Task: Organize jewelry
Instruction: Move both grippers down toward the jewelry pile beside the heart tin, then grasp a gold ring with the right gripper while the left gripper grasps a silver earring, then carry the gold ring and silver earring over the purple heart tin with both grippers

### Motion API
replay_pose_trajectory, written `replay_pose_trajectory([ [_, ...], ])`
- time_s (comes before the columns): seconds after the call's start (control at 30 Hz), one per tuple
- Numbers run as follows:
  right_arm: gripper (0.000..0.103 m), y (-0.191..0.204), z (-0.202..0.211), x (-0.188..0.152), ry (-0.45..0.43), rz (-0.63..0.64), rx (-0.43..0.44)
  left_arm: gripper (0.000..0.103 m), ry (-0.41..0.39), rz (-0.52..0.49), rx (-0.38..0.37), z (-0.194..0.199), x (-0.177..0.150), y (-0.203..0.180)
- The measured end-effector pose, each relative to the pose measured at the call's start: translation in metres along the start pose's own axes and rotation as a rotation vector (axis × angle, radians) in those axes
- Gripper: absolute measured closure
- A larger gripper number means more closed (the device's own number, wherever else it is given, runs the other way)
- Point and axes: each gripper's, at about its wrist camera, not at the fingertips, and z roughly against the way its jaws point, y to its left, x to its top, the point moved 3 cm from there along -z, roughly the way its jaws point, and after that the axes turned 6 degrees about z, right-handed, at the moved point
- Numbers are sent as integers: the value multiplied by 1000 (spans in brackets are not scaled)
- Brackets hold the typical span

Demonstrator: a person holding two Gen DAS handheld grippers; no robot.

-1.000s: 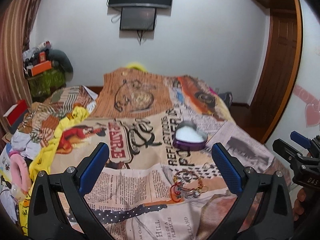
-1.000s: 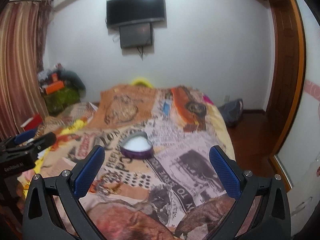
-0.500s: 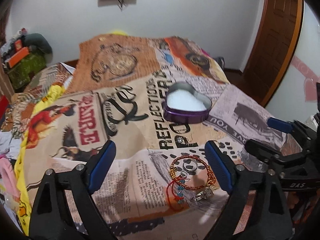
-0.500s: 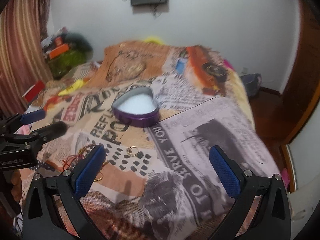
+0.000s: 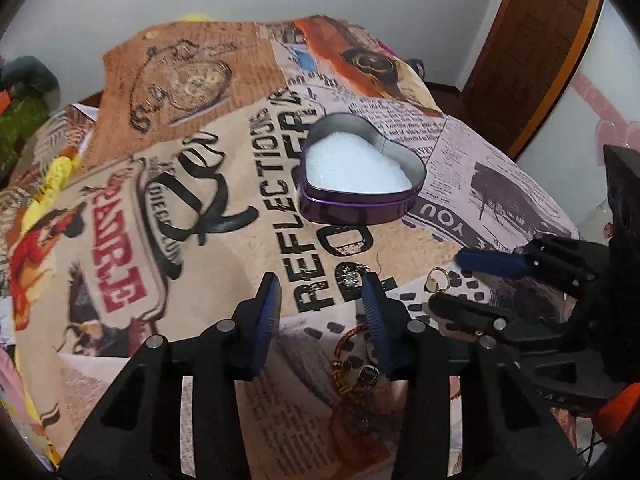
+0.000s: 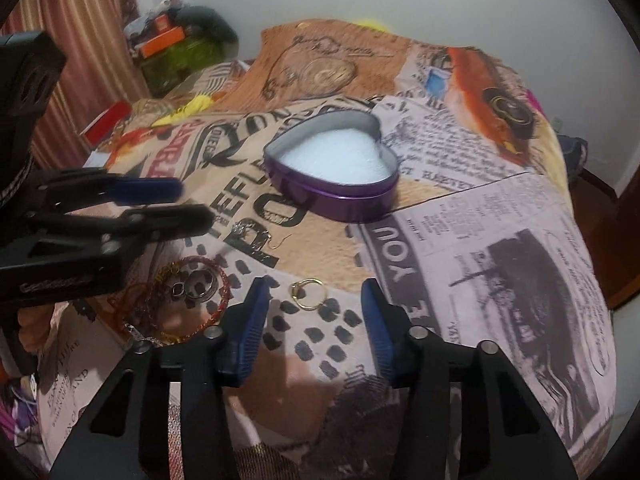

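Note:
A purple heart-shaped tin (image 5: 360, 176) with a white pad inside sits open on the printed bedspread; it also shows in the right wrist view (image 6: 334, 170). My left gripper (image 5: 320, 286) is open, low over the cover, with a sparkly earring (image 5: 351, 276) between its fingertips. Red and gold bracelets with rings (image 5: 352, 368) lie under its right finger. My right gripper (image 6: 314, 296) is open around a gold ring (image 6: 307, 294), which also shows in the left wrist view (image 5: 436, 280). The bracelets (image 6: 188, 296) lie to its left.
The bed's printed cover (image 6: 480, 260) drops off at the right toward a wooden door (image 5: 532, 52). Clothes and boxes (image 6: 176, 48) are piled at the far left by a curtain. A white wall stands behind the bed.
Both grippers have dropped lower and moved forward toward the jewelry, and both have narrowed their opening. The left now brackets the earring, the right the gold ring.

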Motion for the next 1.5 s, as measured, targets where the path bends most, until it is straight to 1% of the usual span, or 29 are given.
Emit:
replay_pose_trajectory([
  [0.07, 66, 1, -4, -1, 12, 0, 22, 60, 7, -3, -17, -3, 0, 0],
  [0.2, 72, -1, -8, -2, 16, 2, 25, 61, 2, -32, -22, -9, 0, -5],
  [0.27, 76, -2, -9, -1, 17, -1, 26, 66, 0, -46, -19, -12, 1, -7],
  [0.3, 77, -3, -10, -2, 17, -2, 26, 71, 2, -53, -17, -13, 1, -7],
  [0.4, 82, -3, -12, -1, 16, 2, 21, 76, 4, -70, -24, -17, 0, -10],
  [0.43, 84, -4, -12, -1, 15, 3, 23, 80, 4, -79, -27, -18, -1, -11],
  [0.53, 85, -3, -13, -1, 13, 4, 26, 88, 4, -116, -29, -20, -4, -18],
  [0.6, 85, -4, -14, 0, 11, 6, 27, 94, 1, -128, -17, -21, -5, -20],
  [0.8, 85, -3, -11, 1, 3, -2, 28, 94, -13, -125, -8, -15, -4, -19],
  [1.0, 85, -7, 1, 6, -30, -33, 20, 94, -71, -112, -10, 8, 4, -17],
  [1.23, 85, -11, 24, 22, -100, -37, -14, 94, -157, -105, -11, 39, 21, -18],
  [1.5, 85, -22, 46, 42, -183, -57, -50, 94, -241, -95, -17, 62, 41, -20],
])
